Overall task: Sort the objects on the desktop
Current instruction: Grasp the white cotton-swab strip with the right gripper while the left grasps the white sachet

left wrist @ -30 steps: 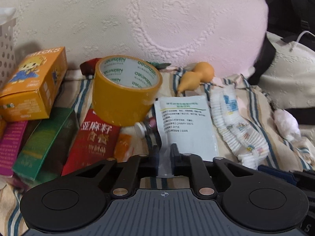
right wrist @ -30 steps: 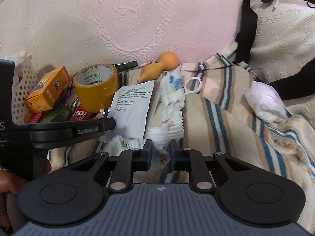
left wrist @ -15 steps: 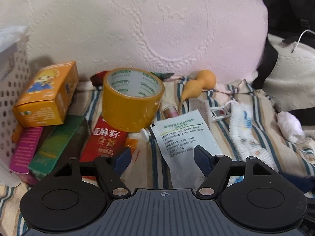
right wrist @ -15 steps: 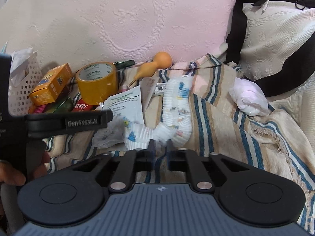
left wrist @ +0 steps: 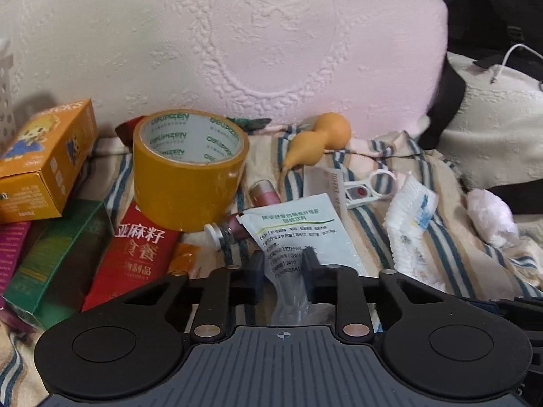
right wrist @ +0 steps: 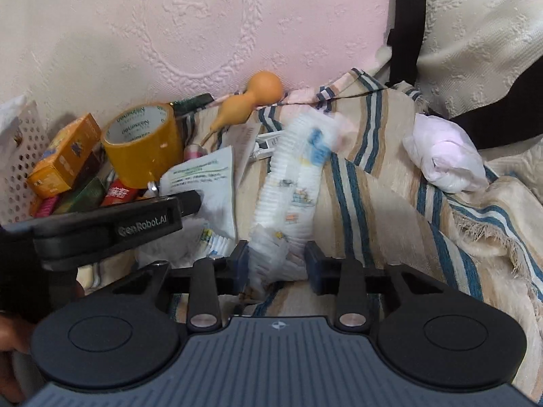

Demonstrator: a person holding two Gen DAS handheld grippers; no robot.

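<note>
My left gripper [left wrist: 283, 268] is partly closed around the lower end of a white sachet with green print [left wrist: 298, 234]; its jaws stand about a sachet's width apart. My right gripper [right wrist: 276, 266] is open, its jaws on either side of the near end of a white pleated paper strip [right wrist: 295, 176] that lies on the striped cloth [right wrist: 373, 183]. The strip also shows in the left wrist view [left wrist: 410, 224]. The left gripper's body [right wrist: 112, 227] shows at the left of the right wrist view.
A yellow tape roll [left wrist: 188, 169], an orange box [left wrist: 40, 162], green [left wrist: 54, 257] and red [left wrist: 135, 254] boxes, a small gourd [left wrist: 319, 142], a cosmetic tube [left wrist: 234, 227] and a white clip [left wrist: 370, 186] lie about. A perforated basket [right wrist: 20, 169] stands left. A crumpled tissue [right wrist: 444, 159] lies right.
My left gripper opened wide, then closed partway around the sachet. My right gripper opened from shut and the pleated strip now lies between its jaws.
</note>
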